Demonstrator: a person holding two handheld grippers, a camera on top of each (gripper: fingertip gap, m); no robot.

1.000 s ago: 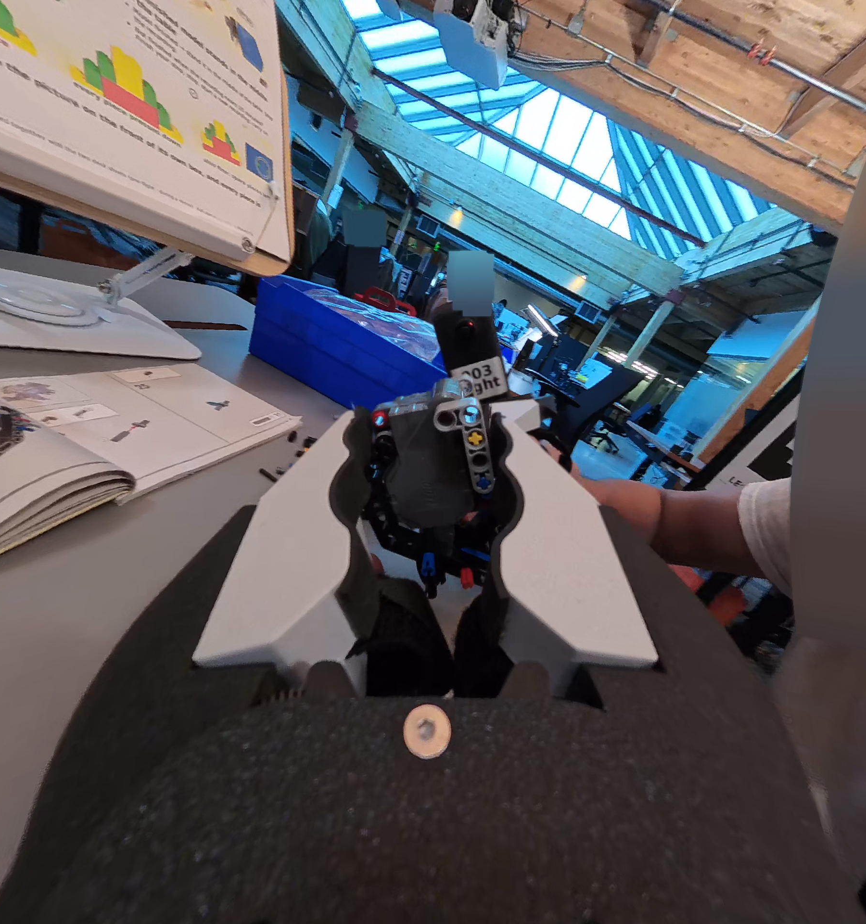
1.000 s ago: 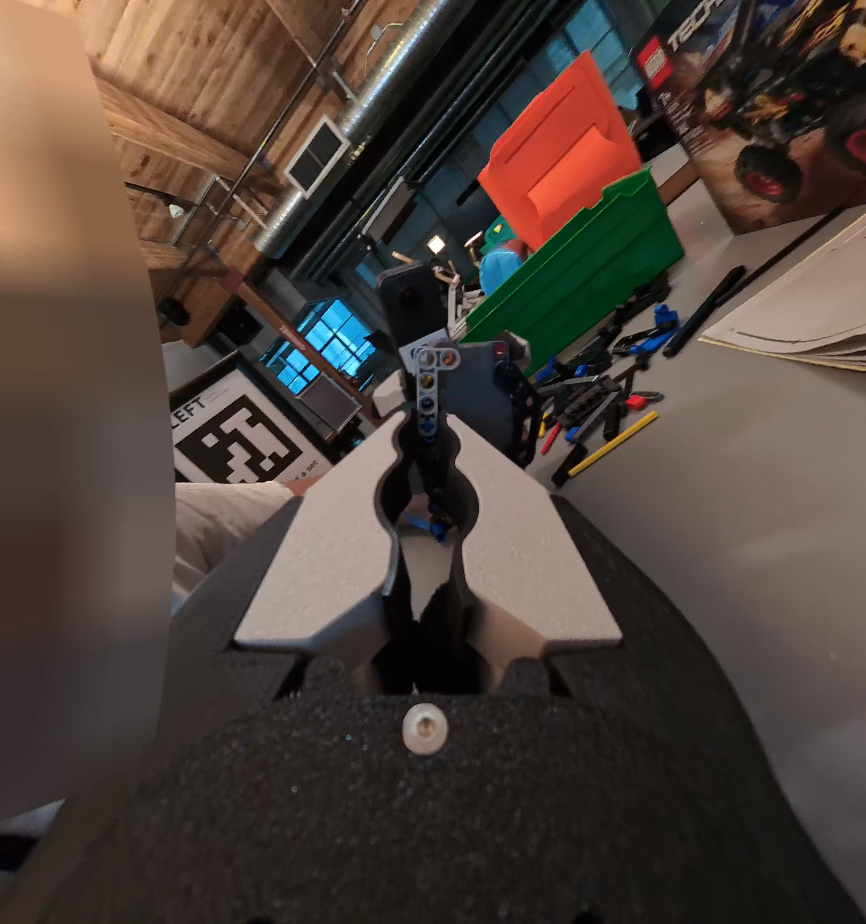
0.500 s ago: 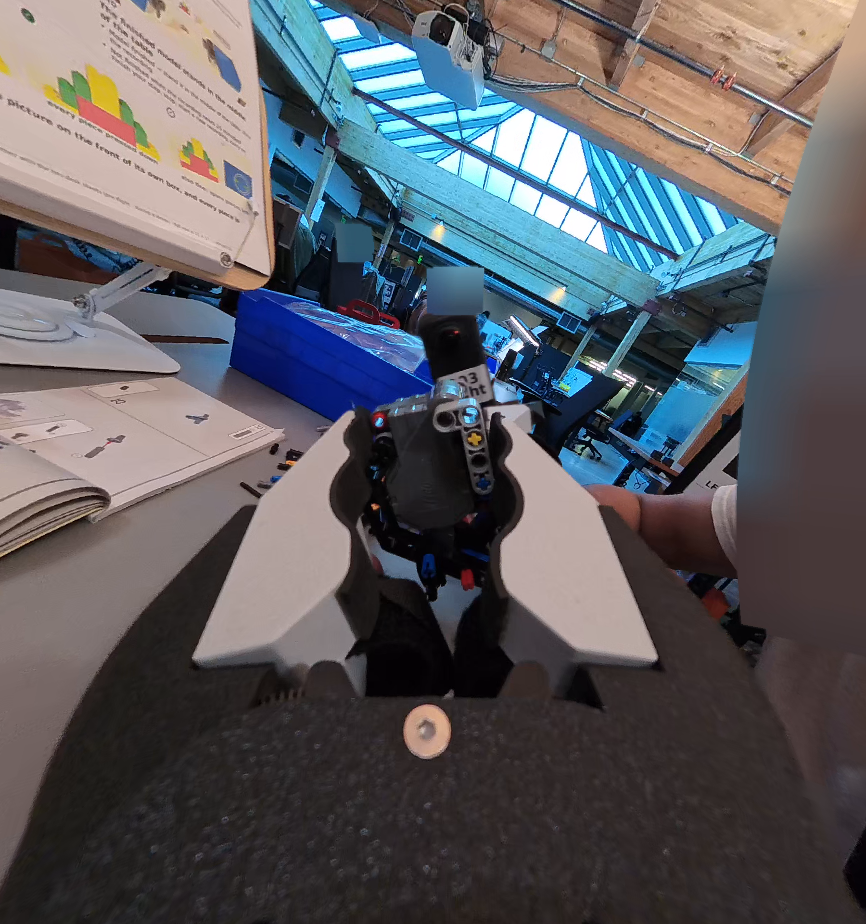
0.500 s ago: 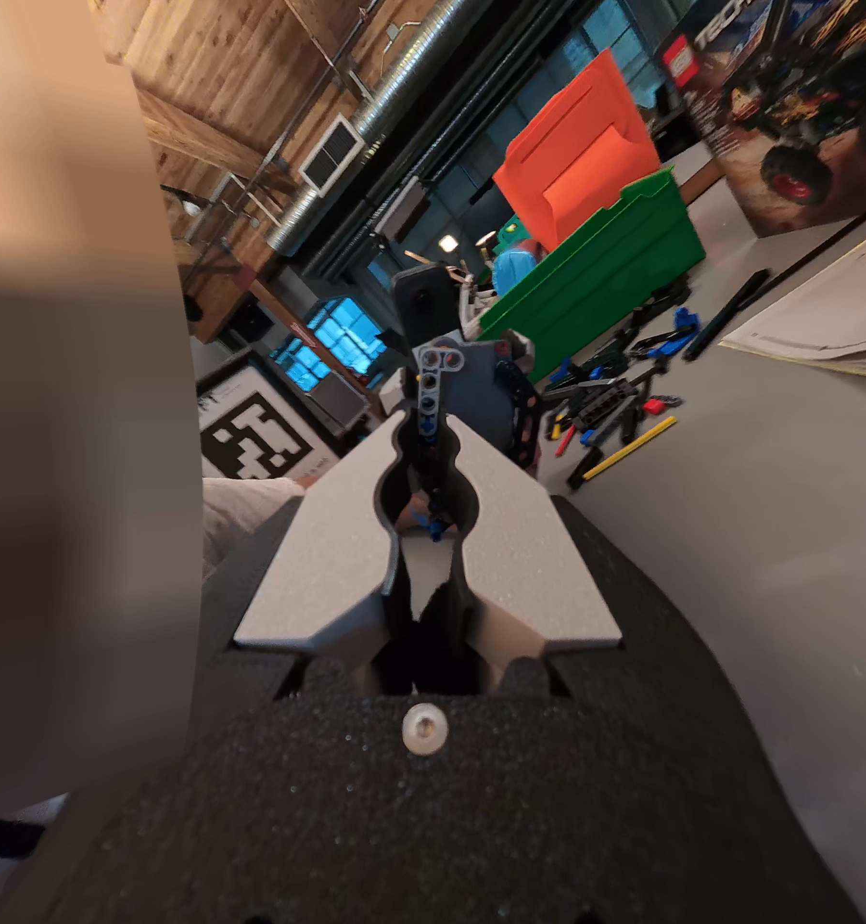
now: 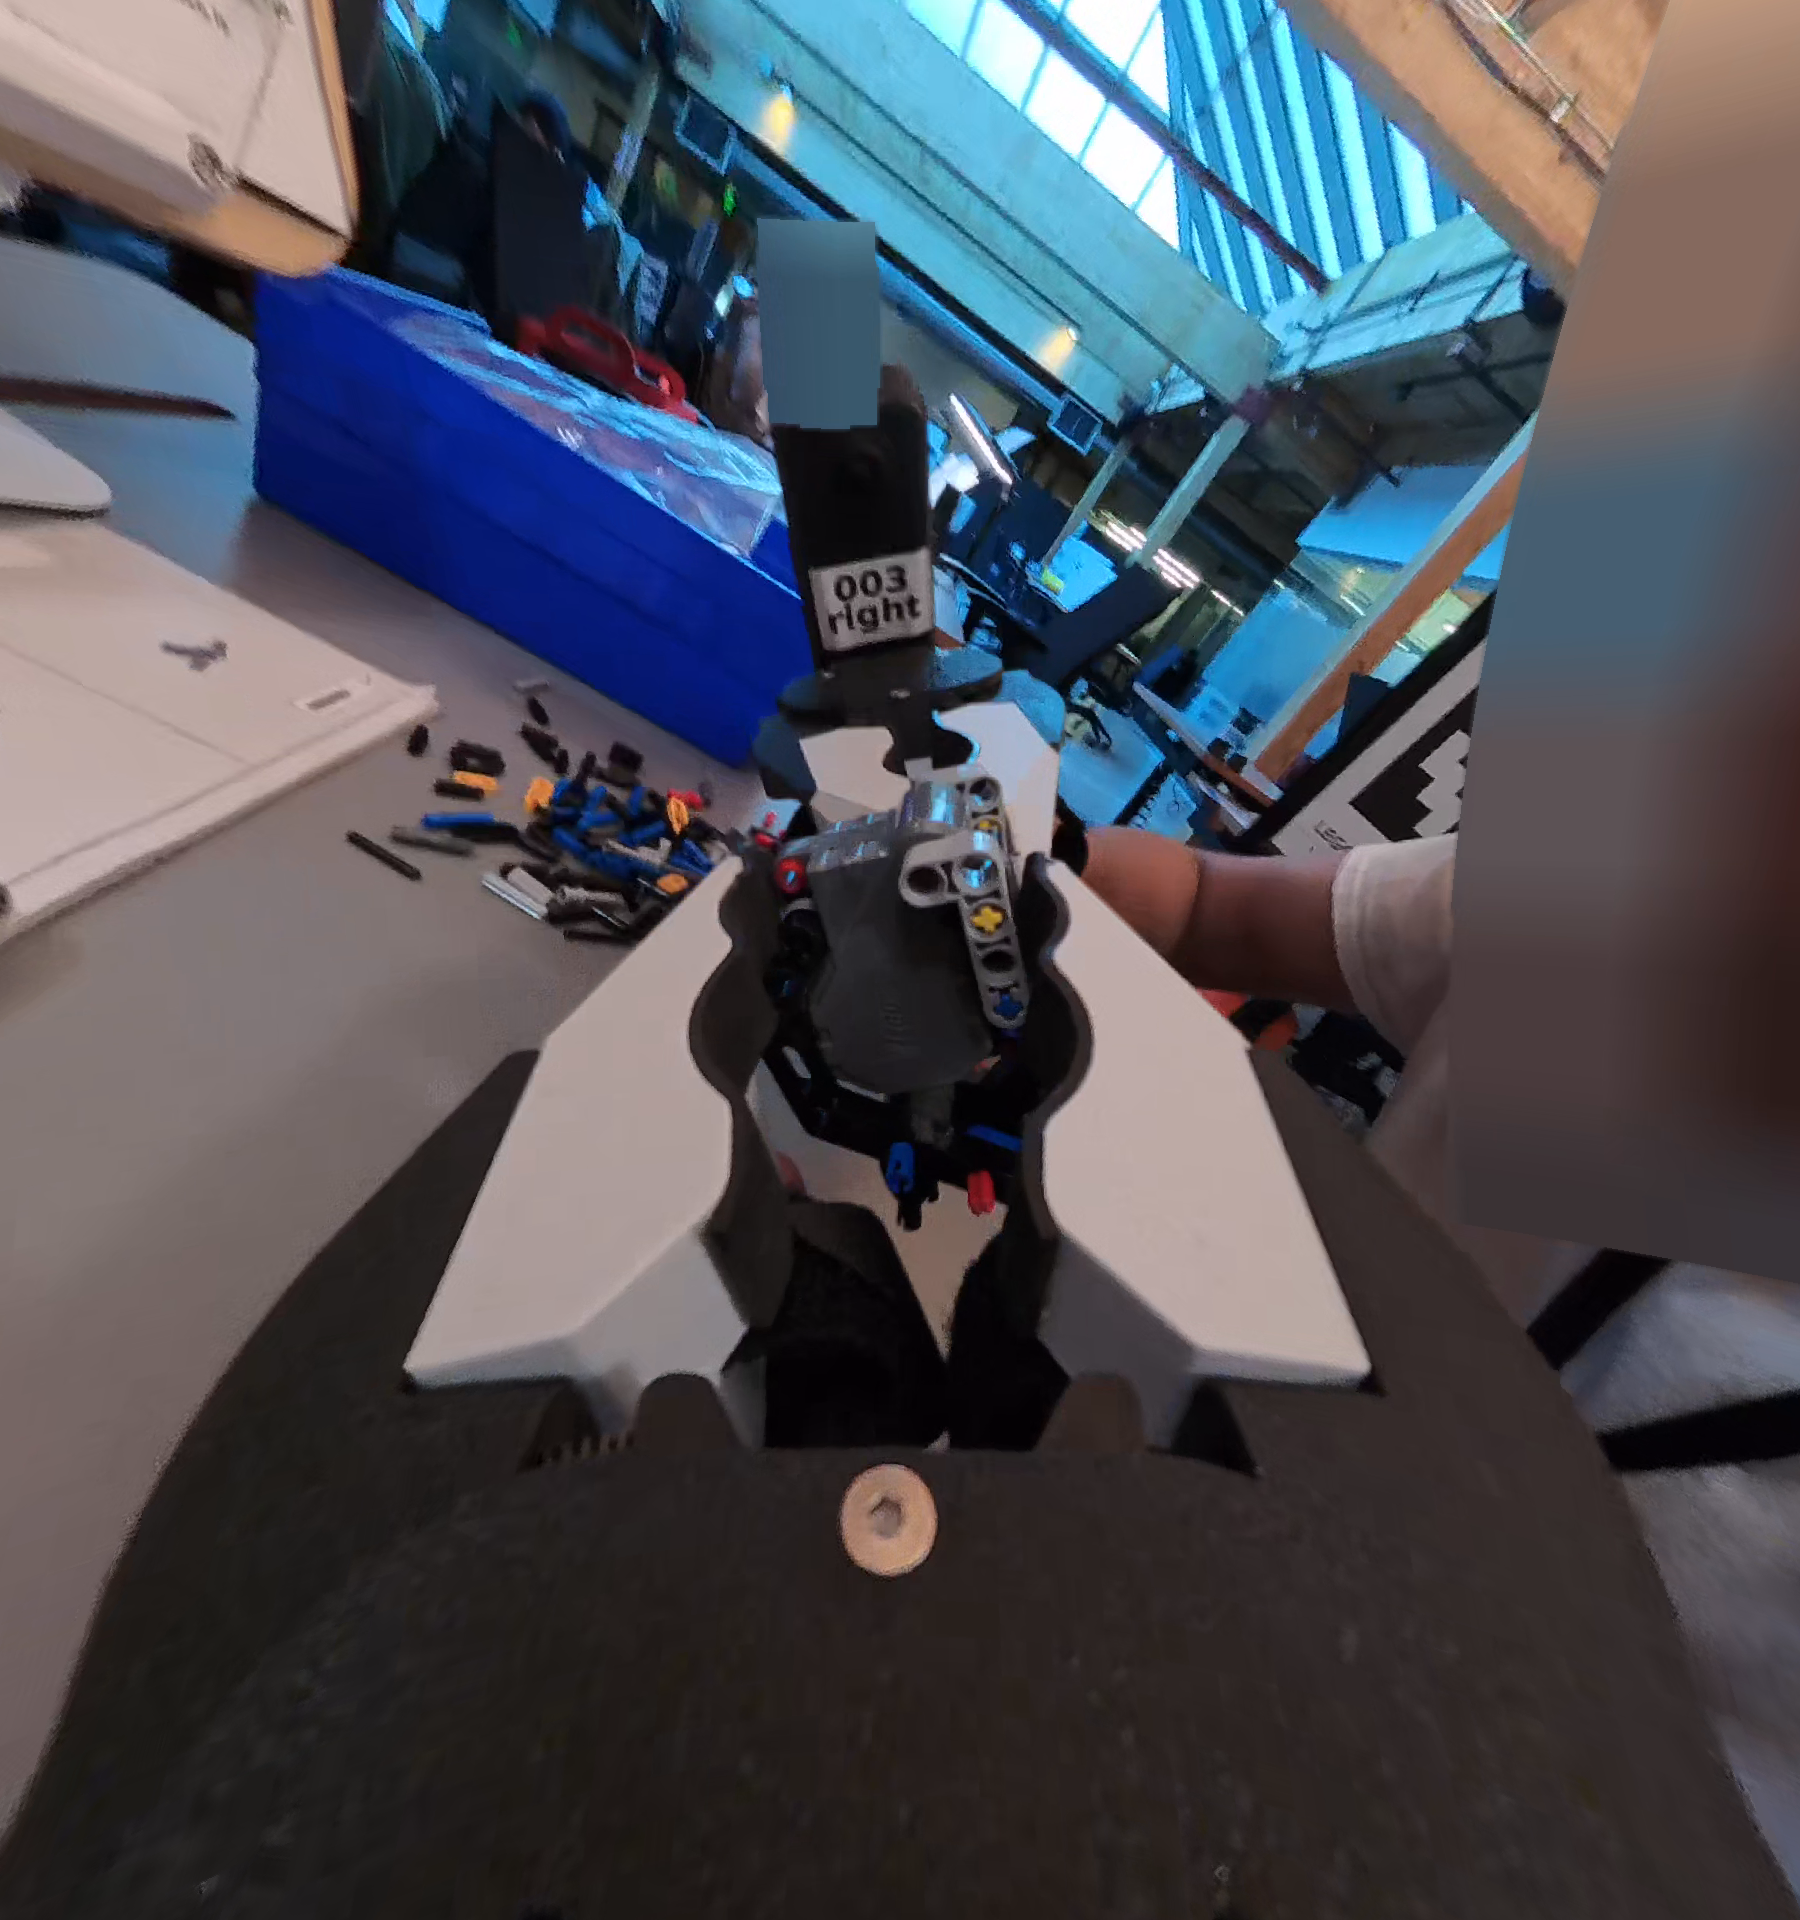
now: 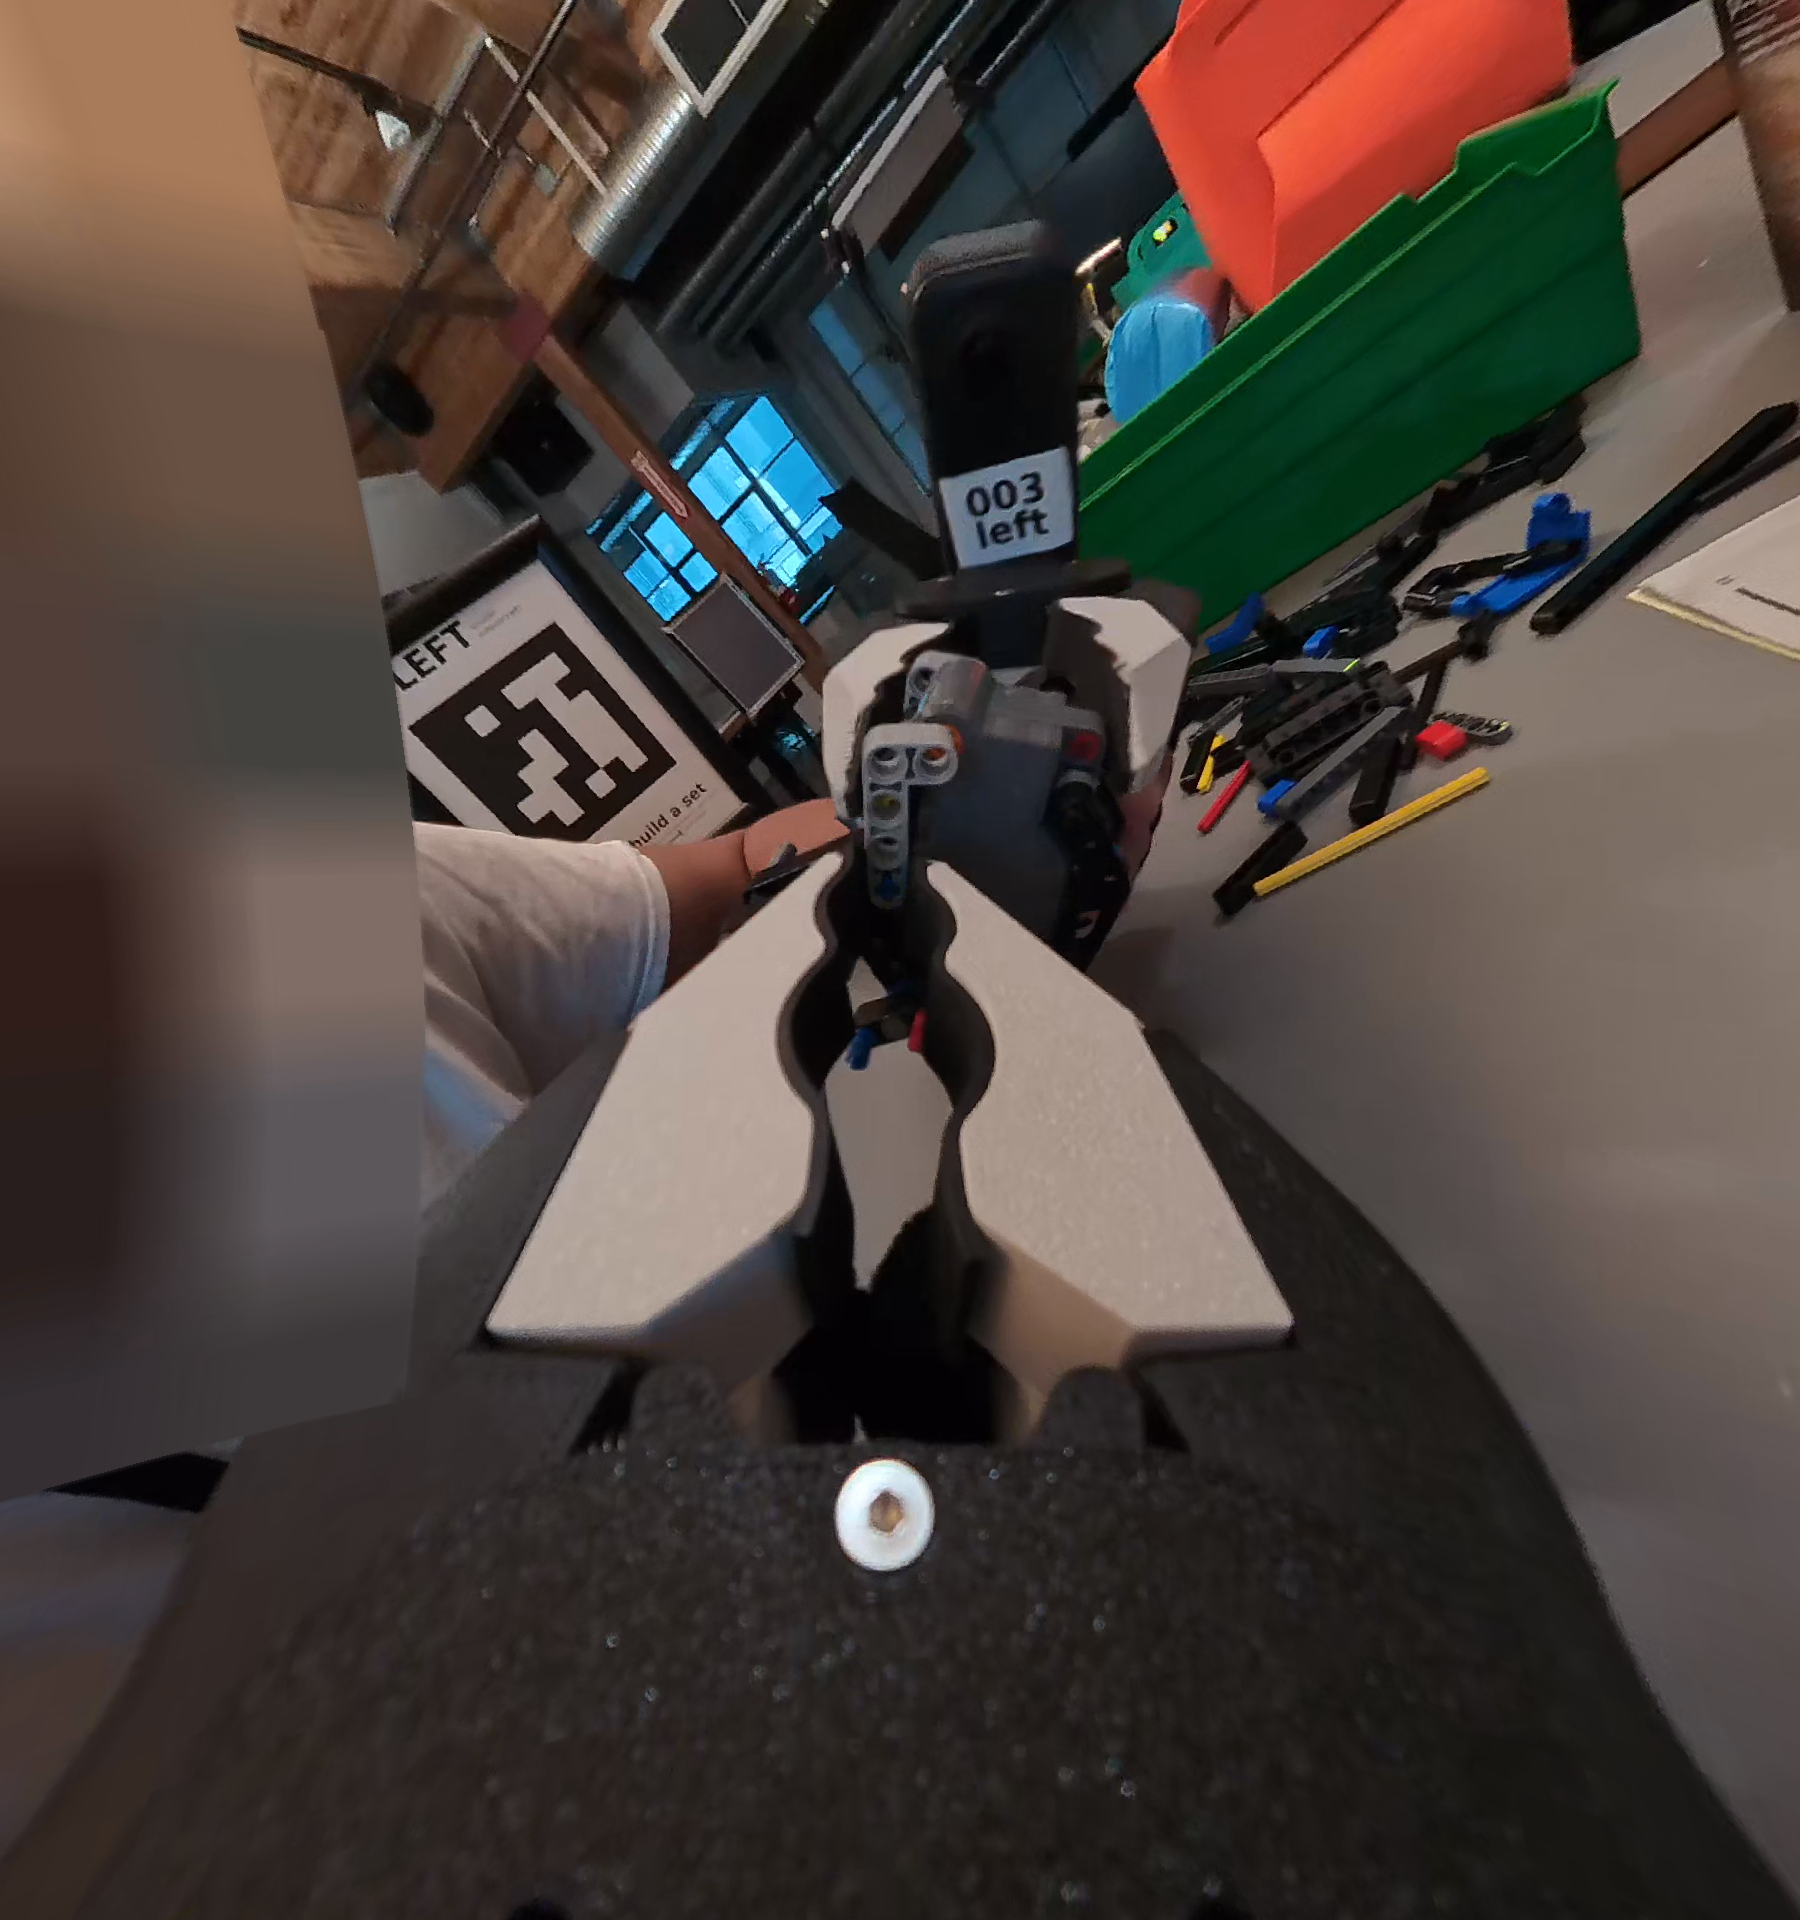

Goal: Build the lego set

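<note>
**Both grippers on one lego model, held above the table**

Left wrist view: your left gripper (image 5: pixel 891 935) is clamped on the dark grey lego model (image 5: pixel 891 987), with its white fingers (image 5: pixel 605 1132) pressing on both sides. A light grey angled beam (image 5: pixel 963 883) sits on the model's upper right. Straight ahead, your right gripper (image 5: pixel 927 748) faces you and reaches the model's far end. It carries a white label, and a bare forearm (image 5: pixel 1239 925) runs off to the right behind it. On the grey table (image 5: pixel 200 1039), a scatter of small pins (image 5: pixel 584 831) lies just left of the model. A blue bin (image 5: pixel 522 530) stands beyond them, and an open instruction booklet (image 5: pixel 117 707) lies toward the left edge. The near left of the table is bare.

Right wrist view: your right gripper (image 6: pixel 891 894) is closed on the lower end of the angled beam (image 6: pixel 896 790). The model (image 6: pixel 1021 821) sits just beyond, inside the left gripper (image 6: pixel 1000 675), which also bears a white label. To the right lie loose beams (image 6: pixel 1343 717) and a yellow rod (image 6: pixel 1369 831), with a green bin (image 6: pixel 1395 374) behind them. The near right of the table (image 6: pixel 1550 1091) is bare. A black-and-white marker board (image 6: pixel 553 727) stands to the left.
</note>
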